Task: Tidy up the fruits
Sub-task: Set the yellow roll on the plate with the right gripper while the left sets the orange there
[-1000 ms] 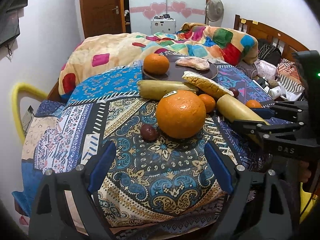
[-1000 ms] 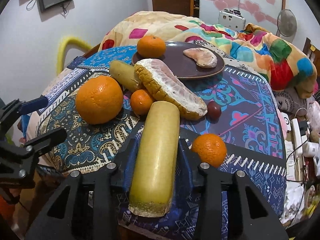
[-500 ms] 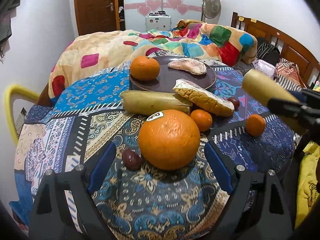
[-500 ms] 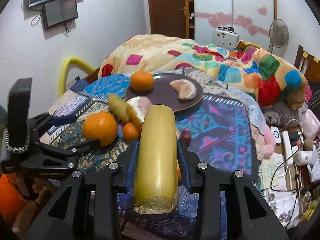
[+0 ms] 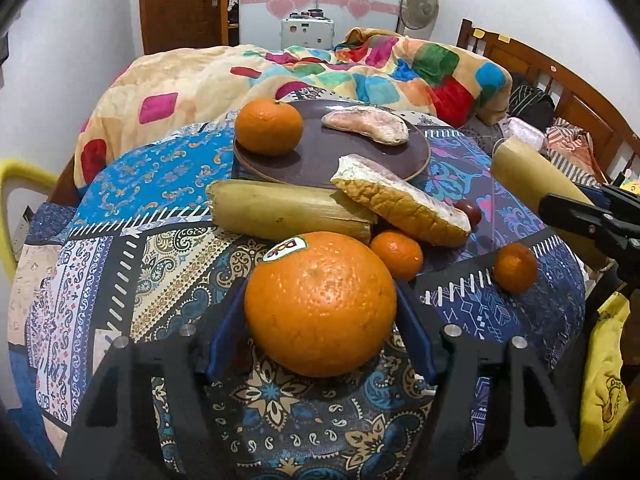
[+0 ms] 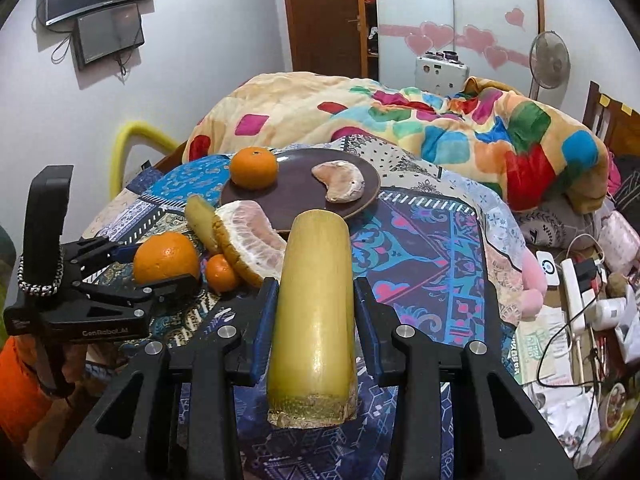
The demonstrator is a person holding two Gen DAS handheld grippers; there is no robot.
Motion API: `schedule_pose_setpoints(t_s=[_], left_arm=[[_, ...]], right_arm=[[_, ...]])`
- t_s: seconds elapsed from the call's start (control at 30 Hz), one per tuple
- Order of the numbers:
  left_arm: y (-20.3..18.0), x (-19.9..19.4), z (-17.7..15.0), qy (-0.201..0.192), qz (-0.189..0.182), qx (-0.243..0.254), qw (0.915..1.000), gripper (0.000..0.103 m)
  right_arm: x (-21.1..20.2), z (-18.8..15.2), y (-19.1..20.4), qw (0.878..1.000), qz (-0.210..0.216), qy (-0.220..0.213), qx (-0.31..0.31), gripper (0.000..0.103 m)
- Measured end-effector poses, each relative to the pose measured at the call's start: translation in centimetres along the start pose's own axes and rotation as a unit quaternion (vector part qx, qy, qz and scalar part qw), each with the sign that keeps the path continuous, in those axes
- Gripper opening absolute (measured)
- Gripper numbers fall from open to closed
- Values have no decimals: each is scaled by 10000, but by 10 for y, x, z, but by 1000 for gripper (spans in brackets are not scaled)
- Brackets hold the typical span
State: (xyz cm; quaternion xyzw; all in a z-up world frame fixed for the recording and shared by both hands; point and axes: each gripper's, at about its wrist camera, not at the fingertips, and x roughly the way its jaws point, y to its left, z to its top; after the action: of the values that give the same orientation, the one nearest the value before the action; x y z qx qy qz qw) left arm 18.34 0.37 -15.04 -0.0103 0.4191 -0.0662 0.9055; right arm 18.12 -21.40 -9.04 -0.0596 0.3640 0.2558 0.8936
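— What's the left gripper (image 5: 320,312) doing?
— Its jaws have just been closing around the big orange (image 5: 320,304) on the patterned surface (image 5: 168,240), pads at its sides.
— And the right gripper (image 6: 314,316)?
— Clamped on a yellow cane piece (image 6: 314,304), raised, near the brown plate (image 6: 296,196) with a tangerine (image 6: 254,168).

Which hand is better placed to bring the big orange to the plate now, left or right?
Left. The left tool has just been closing around the big orange, which sits between its fingers. The right tool is busy holding the yellow stalk piece above the cloth.
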Motion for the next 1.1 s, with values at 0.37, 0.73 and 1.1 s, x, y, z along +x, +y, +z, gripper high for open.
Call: schedule_pose_setpoints(t_s=[0.37, 0.73, 1.1], left_arm=[[3, -14, 11, -100, 51, -63, 9999, 69], [6, -35, 56, -598, 109, -38, 9981, 69], [8, -17, 89, -752, 123, 55, 9971, 69]], right_arm=[[-4, 7, -3, 9999, 33, -162, -45, 34], [0, 28, -5, 9991, 62, -398, -92, 34], [22, 54, -12, 9985, 45, -528, -136, 34]])
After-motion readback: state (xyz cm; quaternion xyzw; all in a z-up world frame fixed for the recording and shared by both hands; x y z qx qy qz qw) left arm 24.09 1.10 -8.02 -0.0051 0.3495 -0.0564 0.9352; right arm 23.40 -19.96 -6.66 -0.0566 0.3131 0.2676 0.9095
